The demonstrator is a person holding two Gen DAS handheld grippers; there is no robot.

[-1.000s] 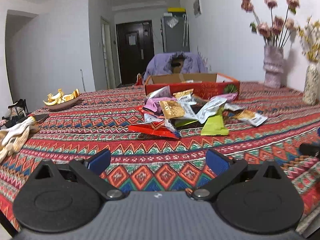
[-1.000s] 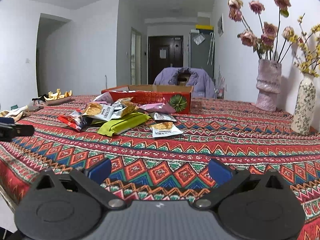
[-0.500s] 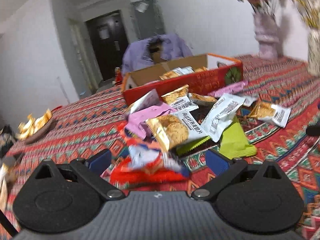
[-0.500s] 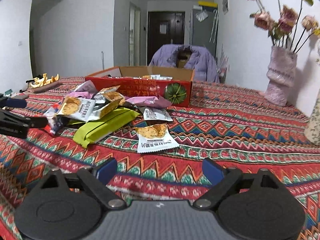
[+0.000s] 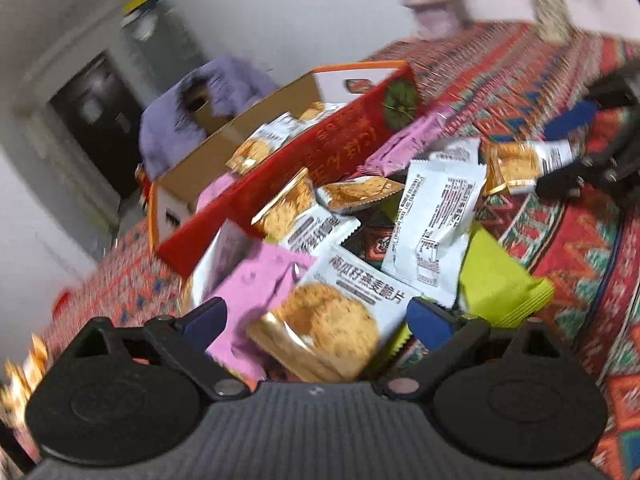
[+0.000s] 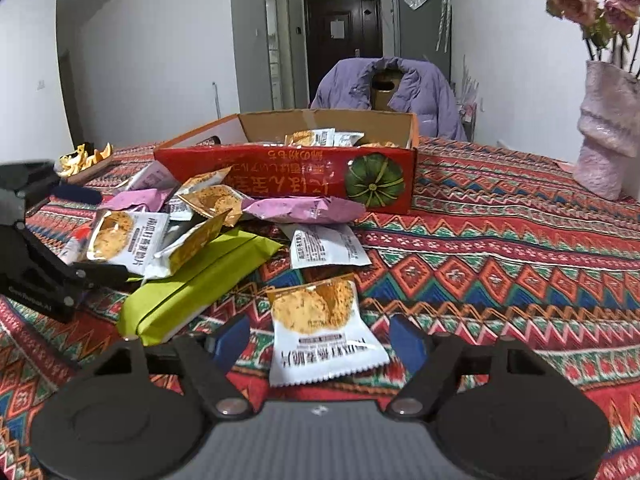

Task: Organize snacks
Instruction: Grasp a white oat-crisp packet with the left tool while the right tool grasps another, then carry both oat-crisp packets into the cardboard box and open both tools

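A pile of snack packets lies on the patterned tablecloth in front of a red cardboard box (image 6: 280, 178) that holds several packets. My left gripper (image 5: 316, 320) is open, its jaws on either side of a white oat-crisp packet (image 5: 340, 320) on the pile, with a pink packet (image 5: 256, 288) beside it. My right gripper (image 6: 320, 338) is open around a lone white oat-crisp packet (image 6: 320, 332) on the cloth. A lime green packet (image 6: 196, 284) lies left of it. The box (image 5: 320, 152) also shows in the blurred left wrist view.
A pink vase (image 6: 608, 136) with dried flowers stands at the right. A chair draped with a purple jacket (image 6: 388, 88) is behind the table. A dish of orange peels (image 6: 84, 160) sits at the far left. The left gripper (image 6: 36, 248) shows at the left edge.
Both grippers moved forward and down toward the snacks. The left now straddles a packet on the pile; the right now straddles the lone packet. Both stay open.
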